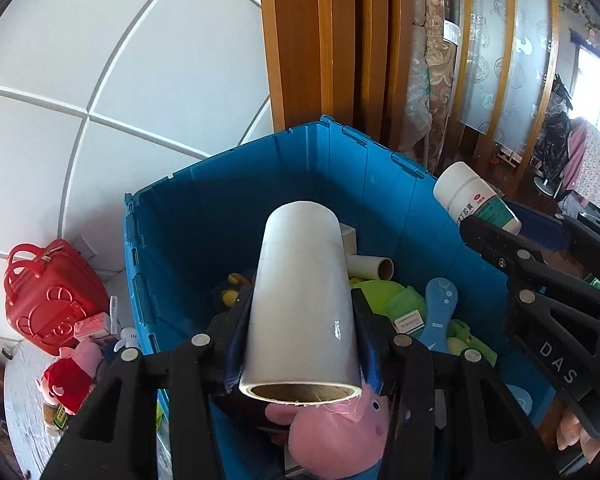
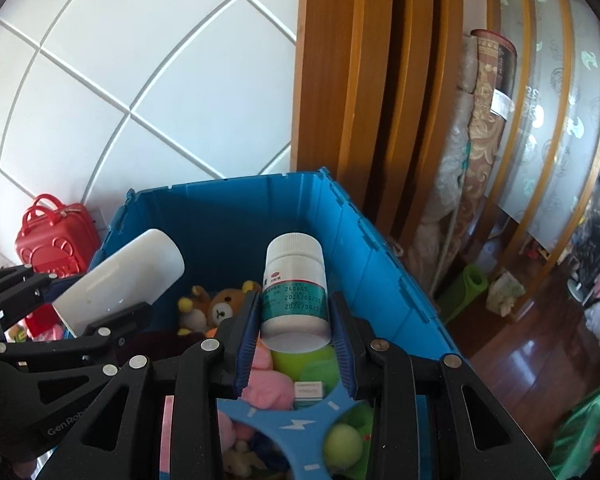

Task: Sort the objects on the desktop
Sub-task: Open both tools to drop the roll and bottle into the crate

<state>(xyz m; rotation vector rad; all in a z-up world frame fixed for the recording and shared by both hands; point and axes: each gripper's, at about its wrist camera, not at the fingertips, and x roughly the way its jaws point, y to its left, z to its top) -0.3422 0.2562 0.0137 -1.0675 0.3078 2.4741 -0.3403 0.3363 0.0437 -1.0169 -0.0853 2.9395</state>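
White roll (image 1: 303,300): pinched by the left gripper (image 1: 300,336), above the blue bin (image 1: 384,200).
Pill bottle (image 2: 294,290): clamped in the right gripper (image 2: 296,340), over the same bin.
Bin: plush toys inside.

We note both grippers are black plastic with triangular cut-outs and round silver screw heads. Left gripper (image 1: 300,344) and right gripper (image 2: 296,344) each carry ribbed blue pads (image 2: 246,344). White lettering "DAS" and "Gen Rob" marks their bodies.
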